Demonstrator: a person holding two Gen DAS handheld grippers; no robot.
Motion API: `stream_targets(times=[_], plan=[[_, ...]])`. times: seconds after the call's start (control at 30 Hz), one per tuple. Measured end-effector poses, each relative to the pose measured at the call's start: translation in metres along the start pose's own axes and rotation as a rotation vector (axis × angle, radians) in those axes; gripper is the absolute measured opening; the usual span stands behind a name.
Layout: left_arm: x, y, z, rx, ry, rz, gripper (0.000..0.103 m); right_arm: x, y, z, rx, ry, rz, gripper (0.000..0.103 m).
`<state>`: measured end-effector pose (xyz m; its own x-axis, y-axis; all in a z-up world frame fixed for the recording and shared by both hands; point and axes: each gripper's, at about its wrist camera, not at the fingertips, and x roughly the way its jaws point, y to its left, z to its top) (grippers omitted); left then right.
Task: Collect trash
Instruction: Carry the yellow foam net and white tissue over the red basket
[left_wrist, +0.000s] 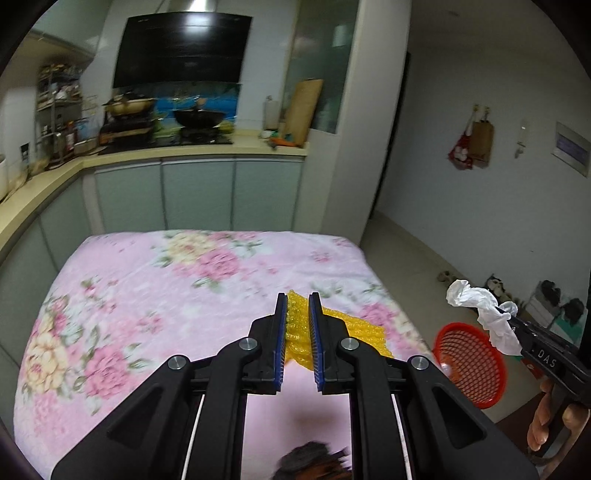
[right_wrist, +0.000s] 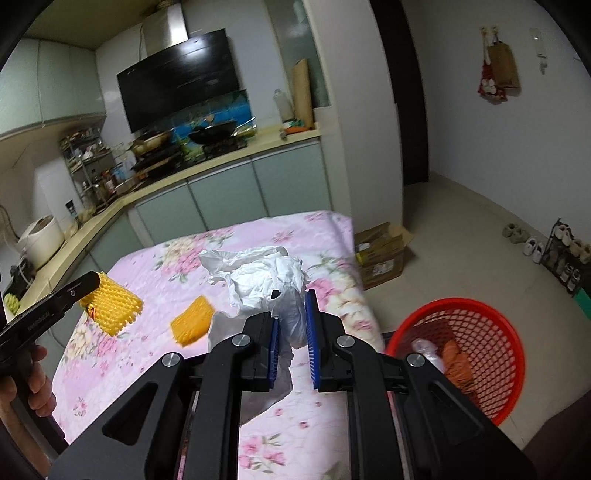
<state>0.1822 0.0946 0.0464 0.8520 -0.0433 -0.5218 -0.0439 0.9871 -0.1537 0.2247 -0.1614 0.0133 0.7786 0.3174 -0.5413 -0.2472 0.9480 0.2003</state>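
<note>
In the left wrist view my left gripper (left_wrist: 298, 297) is shut on a yellow foam net (left_wrist: 297, 332), held above the table under its pink floral cloth (left_wrist: 166, 295). The right wrist view shows that gripper (right_wrist: 90, 284) at the left with the net (right_wrist: 110, 306) hanging from it. My right gripper (right_wrist: 293, 295) is shut on a crumpled white plastic bag (right_wrist: 266, 280). From the left it appears as the right gripper (left_wrist: 511, 317) with the bag (left_wrist: 484, 314) over a red mesh basket (left_wrist: 469, 362). A second yellow foam piece (right_wrist: 192, 319) lies on the cloth (right_wrist: 325, 424).
The red basket (right_wrist: 458, 302) stands on the floor right of the table and holds orange and white scraps. An open cardboard box (right_wrist: 384, 254) sits beyond the table's corner. A kitchen counter (left_wrist: 184, 151) runs behind and left. Shoes and a rack (right_wrist: 565, 254) line the right wall.
</note>
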Motion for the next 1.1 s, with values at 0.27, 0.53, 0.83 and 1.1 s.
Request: stream_targets(times=[0.27, 0.53, 0.83, 1.1], plan=[[0.019, -0.058, 0.01, 0.059, 0.01, -0.093, 0.011, -0.019, -0.047, 0.005, 0.055, -0.031, -0.087, 0.013], [0.041, -0.119, 0.009, 0.108, 0.044, -0.175, 0.011, -0.033, -0.091, 0.003, 0.115, -0.046, -0.165, 0.013], [0.072, -0.177, -0.003, 0.137, 0.096, -0.245, 0.011, -0.037, -0.134, -0.008, 0.175, -0.034, -0.234, 0.013], [0.104, -0.223, -0.022, 0.176, 0.159, -0.295, 0.011, -0.03, -0.162, -0.017, 0.219, -0.008, -0.276, 0.013]])
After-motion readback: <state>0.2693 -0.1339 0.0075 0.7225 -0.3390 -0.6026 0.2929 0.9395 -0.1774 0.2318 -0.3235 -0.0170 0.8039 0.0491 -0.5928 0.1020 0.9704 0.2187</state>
